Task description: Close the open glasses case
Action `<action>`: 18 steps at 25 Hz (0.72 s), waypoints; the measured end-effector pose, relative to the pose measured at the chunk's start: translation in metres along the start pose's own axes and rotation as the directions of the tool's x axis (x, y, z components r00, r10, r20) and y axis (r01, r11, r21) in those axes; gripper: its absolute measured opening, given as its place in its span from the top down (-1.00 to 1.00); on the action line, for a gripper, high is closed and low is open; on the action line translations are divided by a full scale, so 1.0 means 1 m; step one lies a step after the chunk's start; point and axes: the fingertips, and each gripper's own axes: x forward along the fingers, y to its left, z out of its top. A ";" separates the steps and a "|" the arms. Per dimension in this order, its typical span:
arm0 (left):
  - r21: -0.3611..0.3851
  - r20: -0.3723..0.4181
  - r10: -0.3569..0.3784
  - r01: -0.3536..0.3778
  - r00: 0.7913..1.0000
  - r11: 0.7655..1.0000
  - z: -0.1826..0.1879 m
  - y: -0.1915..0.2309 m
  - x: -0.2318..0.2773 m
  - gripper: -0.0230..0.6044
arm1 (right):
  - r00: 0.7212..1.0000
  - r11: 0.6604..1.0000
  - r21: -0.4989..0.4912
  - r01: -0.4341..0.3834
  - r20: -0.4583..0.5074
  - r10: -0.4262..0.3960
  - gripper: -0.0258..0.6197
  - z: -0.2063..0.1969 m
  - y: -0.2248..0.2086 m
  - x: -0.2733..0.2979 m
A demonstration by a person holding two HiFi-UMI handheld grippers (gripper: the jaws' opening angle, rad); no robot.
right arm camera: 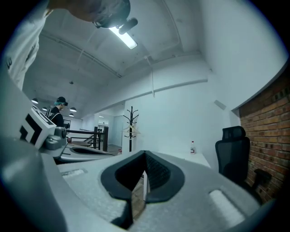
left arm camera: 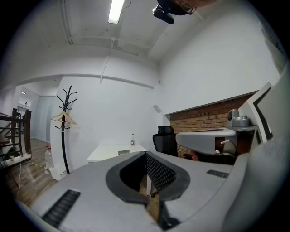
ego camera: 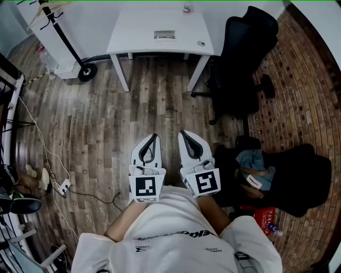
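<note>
- We hold the left gripper (ego camera: 154, 137) close in front of our chest. Its jaws are closed tip to tip with nothing between them, and the left gripper view shows only an empty teardrop-shaped gap behind the meeting tips.
- The right gripper (ego camera: 183, 133) sits just beside it, apart from it. Its jaws are likewise pressed together on nothing.
- Both grippers point out over the wood plank floor (ego camera: 106, 117) toward a white desk (ego camera: 133, 32).
- The glasses case (ego camera: 164, 35), as far as we can tell, is the small grey oblong thing lying mid-desk, well apart from both grippers. It is too small for us to tell how its lid stands.
- A small bottle (ego camera: 187, 8) stands at the desk's far edge.
- A small round object (ego camera: 200, 43) lies near the desk's right front corner.
- A black office chair (ego camera: 242, 58) stands just right of the desk.
- A black coat stand (ego camera: 64, 37) stands to the desk's left.
</note>
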 end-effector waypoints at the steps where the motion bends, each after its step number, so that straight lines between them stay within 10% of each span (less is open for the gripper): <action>1: -0.001 0.003 -0.004 0.004 1.000 1.000 0.004 0.010 0.013 0.93 | 1.000 1.000 0.004 -0.003 0.003 0.003 0.92 0.003 -0.004 0.016; 18: 0.006 -0.020 -0.203 0.203 0.979 0.979 0.064 0.137 0.203 0.93 | 0.996 0.988 0.124 0.087 -0.021 -0.085 0.92 0.036 -0.066 0.237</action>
